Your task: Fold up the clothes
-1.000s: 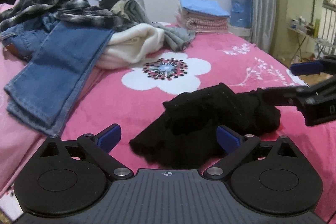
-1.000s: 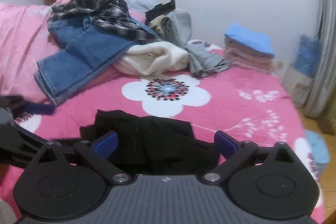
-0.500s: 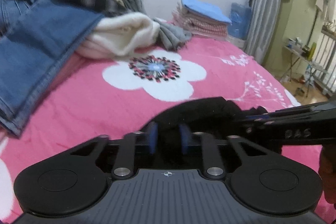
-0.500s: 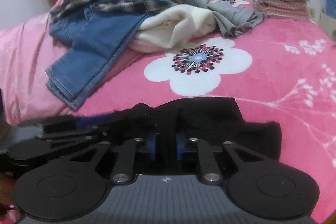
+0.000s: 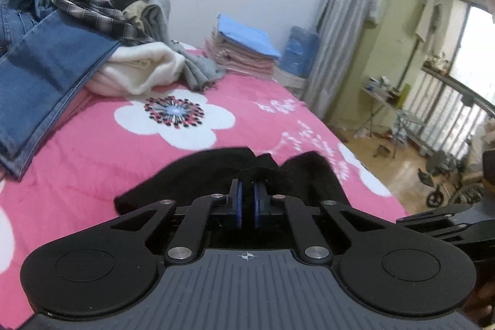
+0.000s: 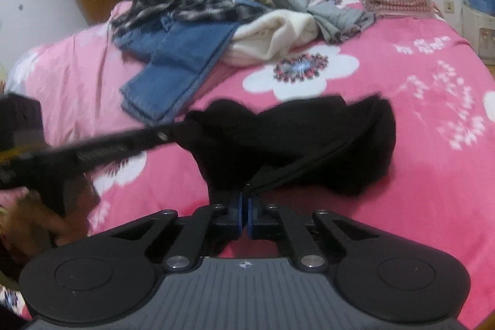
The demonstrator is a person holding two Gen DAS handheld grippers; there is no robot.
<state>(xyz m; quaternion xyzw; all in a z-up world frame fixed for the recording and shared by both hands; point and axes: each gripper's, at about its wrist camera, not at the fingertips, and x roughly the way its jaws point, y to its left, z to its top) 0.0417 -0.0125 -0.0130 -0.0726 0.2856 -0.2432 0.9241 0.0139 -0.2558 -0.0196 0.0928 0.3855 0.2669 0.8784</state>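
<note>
The left gripper [image 5: 246, 200] is clenched on the black garment [image 5: 216, 172]. The right gripper [image 6: 243, 214] grasps another edge of it above the bed [image 6: 417, 119].

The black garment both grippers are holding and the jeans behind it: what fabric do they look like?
Black garment: looks like soft matte knit, with no sheen and limp drape between the left gripper and right gripper; the exact fibre is unclear. Jeans: denim, given the faded blue weave, stitched seams and hem.
</note>
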